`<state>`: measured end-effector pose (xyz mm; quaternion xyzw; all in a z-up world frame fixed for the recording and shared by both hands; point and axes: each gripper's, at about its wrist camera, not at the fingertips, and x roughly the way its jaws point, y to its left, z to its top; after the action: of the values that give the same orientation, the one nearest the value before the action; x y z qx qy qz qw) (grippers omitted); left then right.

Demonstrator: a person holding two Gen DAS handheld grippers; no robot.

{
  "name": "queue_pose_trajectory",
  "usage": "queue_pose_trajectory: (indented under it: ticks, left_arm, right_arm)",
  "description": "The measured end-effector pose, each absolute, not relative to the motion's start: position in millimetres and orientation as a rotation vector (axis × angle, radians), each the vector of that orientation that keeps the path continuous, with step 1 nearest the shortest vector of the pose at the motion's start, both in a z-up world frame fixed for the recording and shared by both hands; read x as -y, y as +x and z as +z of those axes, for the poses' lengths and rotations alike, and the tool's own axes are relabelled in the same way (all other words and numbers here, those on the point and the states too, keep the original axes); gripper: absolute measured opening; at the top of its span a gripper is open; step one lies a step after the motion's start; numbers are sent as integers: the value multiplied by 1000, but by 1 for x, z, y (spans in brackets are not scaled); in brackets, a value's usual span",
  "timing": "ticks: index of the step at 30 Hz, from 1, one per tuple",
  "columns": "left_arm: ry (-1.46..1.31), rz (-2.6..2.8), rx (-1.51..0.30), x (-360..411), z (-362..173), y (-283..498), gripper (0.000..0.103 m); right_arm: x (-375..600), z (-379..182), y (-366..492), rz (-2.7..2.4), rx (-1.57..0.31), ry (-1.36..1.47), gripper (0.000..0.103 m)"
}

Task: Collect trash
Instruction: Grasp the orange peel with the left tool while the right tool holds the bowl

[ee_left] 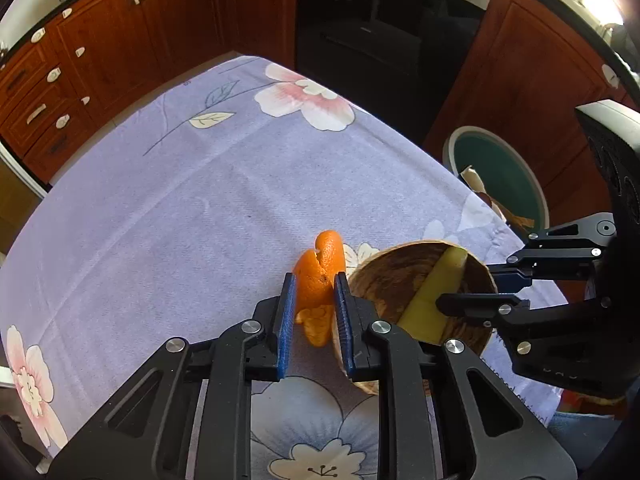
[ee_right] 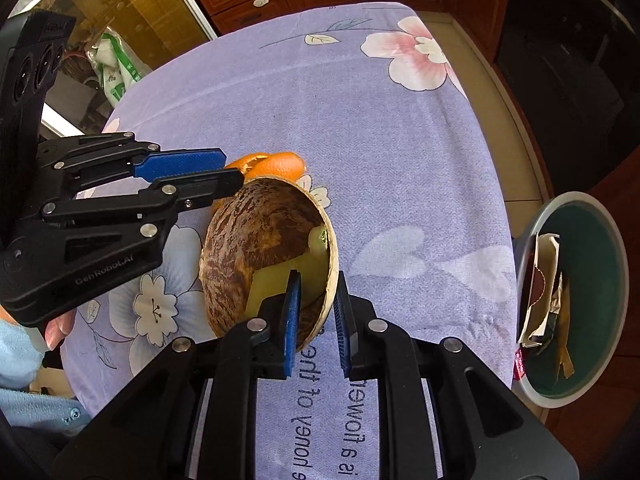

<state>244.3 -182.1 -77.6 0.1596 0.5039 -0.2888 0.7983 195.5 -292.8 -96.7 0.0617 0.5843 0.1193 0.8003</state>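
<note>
Bright daylight — sharp centre, warped fisheye edges

Both grippers are black with silver rivets and ribbed blue pads (ee_left: 285, 320). The left gripper (ee_right: 224, 172) has grey lettering at mid-left. A light blue sleeve (ee_right: 20, 356) fills the lower left.

Readable print on the gripper and the cloth

The black plastic left gripper (ee_right: 224, 176) carries "GenRobot.AI" on its body. Just below the brown mottled bowl (ee_right: 260, 240), the lilac flowered tablecloth (ee_right: 400, 160) shows upside-down print, partly legible: "honey to the", "flower".
</note>
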Motion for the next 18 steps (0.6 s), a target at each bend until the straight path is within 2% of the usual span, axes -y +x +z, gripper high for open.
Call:
queue_pose_trajectory:
  ticks: [10, 13, 18]
  left_arm:
    - [354, -622, -1144, 180, -91, 249, 21]
    - [393, -642, -1164, 190, -101, 246, 32]
    - [398, -653, -1160, 194, -108, 248, 40]
  right_arm:
    - [316, -103, 191, 203, -1253, 224, 17]
    - [318, -103, 192, 195, -1248, 238, 17]
    - [329, -105, 194, 167, -1241, 272, 20]
